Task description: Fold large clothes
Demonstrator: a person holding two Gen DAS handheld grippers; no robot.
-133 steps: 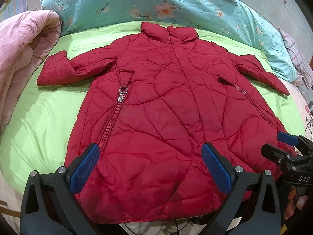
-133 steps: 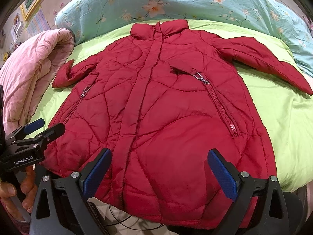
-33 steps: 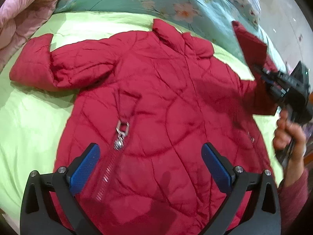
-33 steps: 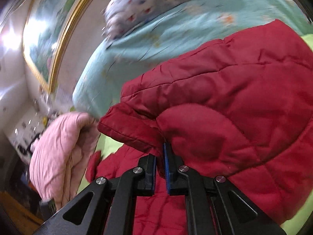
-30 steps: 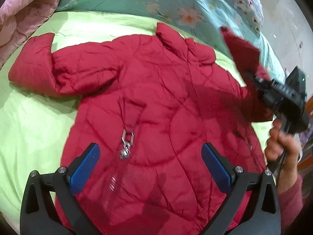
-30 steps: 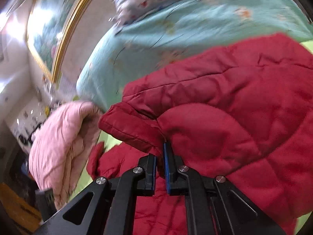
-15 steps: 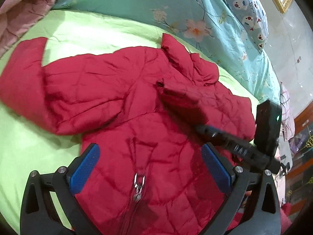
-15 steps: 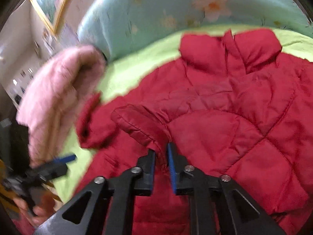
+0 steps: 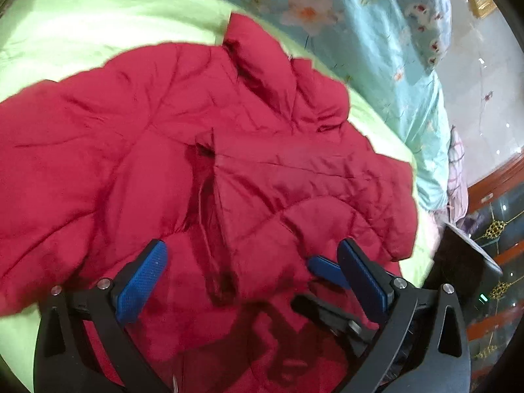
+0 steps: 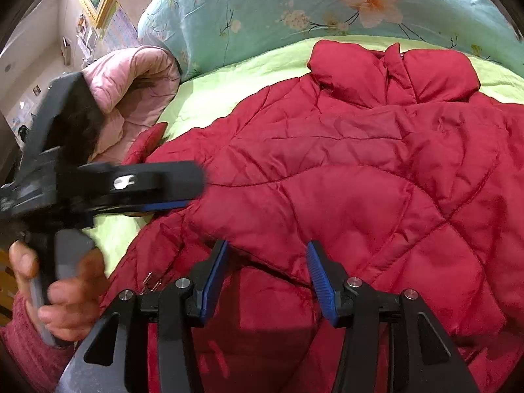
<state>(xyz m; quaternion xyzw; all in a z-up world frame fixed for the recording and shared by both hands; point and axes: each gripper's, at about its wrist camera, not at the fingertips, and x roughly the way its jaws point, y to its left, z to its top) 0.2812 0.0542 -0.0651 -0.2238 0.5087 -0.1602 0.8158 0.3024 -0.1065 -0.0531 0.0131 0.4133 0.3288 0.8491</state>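
one red coat on the bed, right gripper just opening off its sleeve, left gripper wide, empty.

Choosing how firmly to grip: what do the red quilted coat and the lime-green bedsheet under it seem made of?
Red quilted coat: seemingly padded nylon or polyester, slight sheen, puffy stitched panels, fine creases. Lime-green bedsheet: probably woven cotton, matte and smooth, though glare leaves it open.

A quilted red jacket is spread on a lime-green sheet. Beyond the jacket's collar, a turquoise duvet printed with pale peach flowers is seen; left of the jacket, a dusty-pink quilt. Black grippers are faced with blue pads.
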